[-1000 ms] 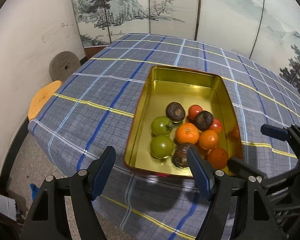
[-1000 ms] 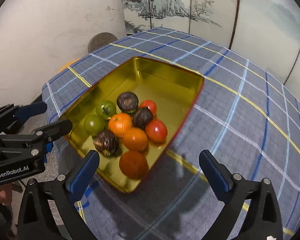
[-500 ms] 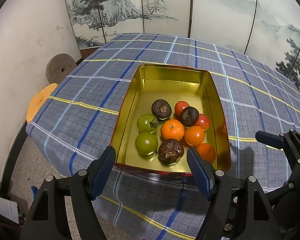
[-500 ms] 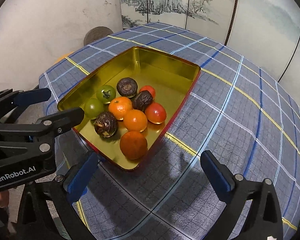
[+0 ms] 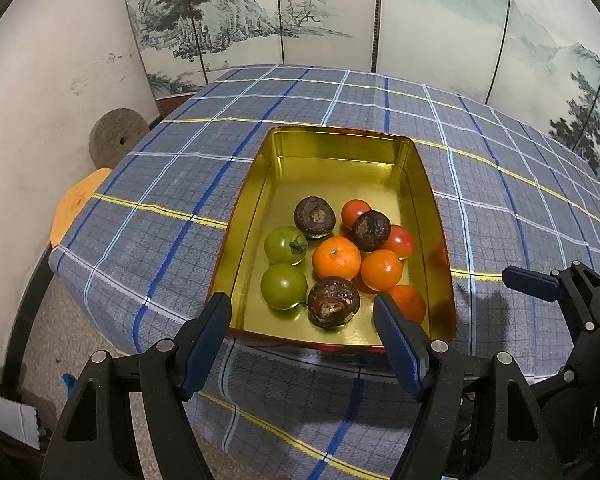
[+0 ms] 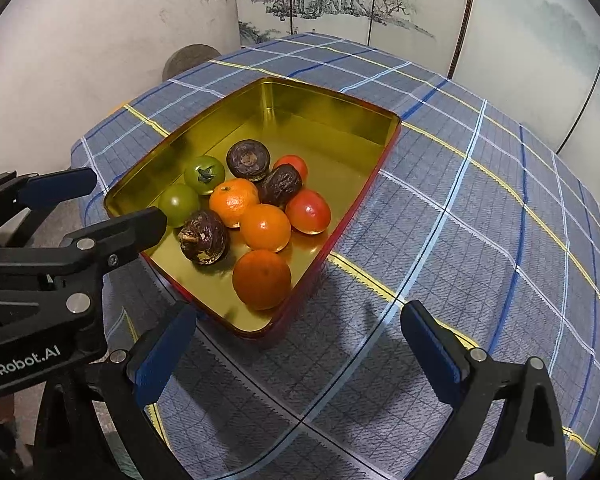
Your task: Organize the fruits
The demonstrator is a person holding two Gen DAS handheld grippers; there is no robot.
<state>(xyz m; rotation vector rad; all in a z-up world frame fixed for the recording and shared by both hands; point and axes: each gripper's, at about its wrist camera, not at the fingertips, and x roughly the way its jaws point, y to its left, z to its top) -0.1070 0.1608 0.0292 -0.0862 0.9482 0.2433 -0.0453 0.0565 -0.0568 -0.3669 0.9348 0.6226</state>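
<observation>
Tin: I'm seeing the gold tin (image 5: 336,142) sitting on the checked cloth (image 5: 180,184)
Fruits: all are lying in the tin's near half
Left gripper (image 5: 302,338): I'm holding it above the tin's near edge, jaws apart, empty
Right gripper (image 6: 300,354): hovering beside the tin, jaws apart, empty

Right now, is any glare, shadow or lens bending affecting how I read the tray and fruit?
Left wrist view: sharp; gold tray mirrors the fruit, plaid lines bow outward. Right wrist view: shadows darken the tablecloth before the tray; highlight on a red tomato.
</observation>
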